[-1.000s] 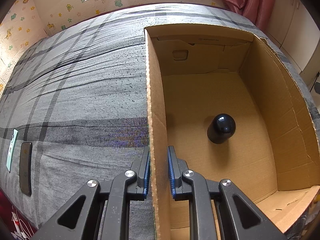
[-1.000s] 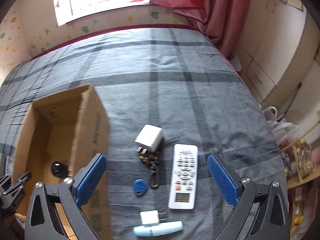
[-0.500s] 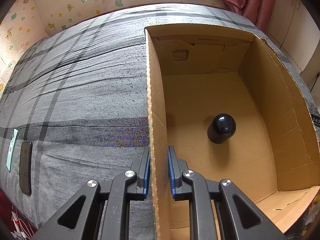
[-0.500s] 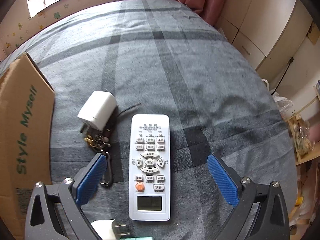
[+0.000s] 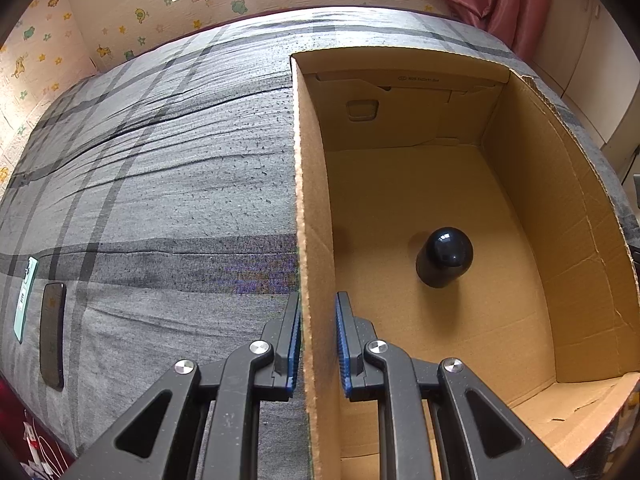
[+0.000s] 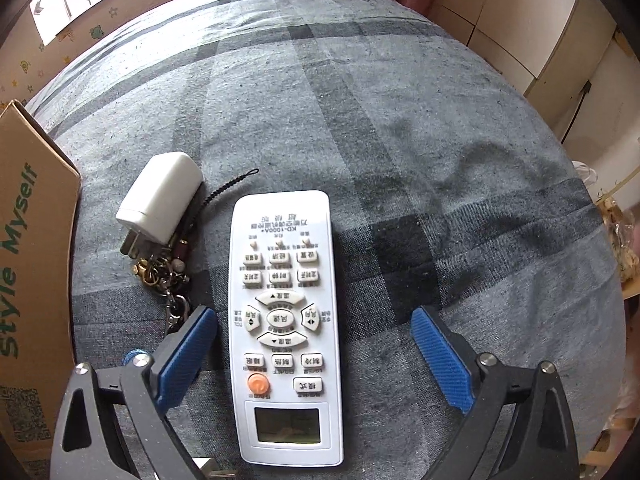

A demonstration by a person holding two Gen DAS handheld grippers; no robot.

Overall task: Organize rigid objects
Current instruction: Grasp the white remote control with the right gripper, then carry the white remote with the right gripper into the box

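Observation:
My left gripper (image 5: 317, 340) is shut on the left wall of the open cardboard box (image 5: 310, 208), one finger on each side. A dark round-topped object (image 5: 445, 256) stands on the box floor. My right gripper (image 6: 314, 360) is wide open, low over a white remote control (image 6: 285, 320) that lies between its fingers on the grey plaid bed. A white charger (image 6: 162, 196) and a bunch of keys (image 6: 168, 276) lie just left of the remote. The box's outer side (image 6: 28, 264) fills the left edge of the right wrist view.
A dark phone (image 5: 53, 336) and a teal card (image 5: 25, 296) lie at the bed's left edge. A small white plug (image 6: 212, 470) peeks in at the bottom by the left finger. Cabinets (image 6: 560, 40) stand past the bed's right side.
My right gripper has moved down and forward over the remote, which now lies between its open fingers. The left gripper and box have not moved.

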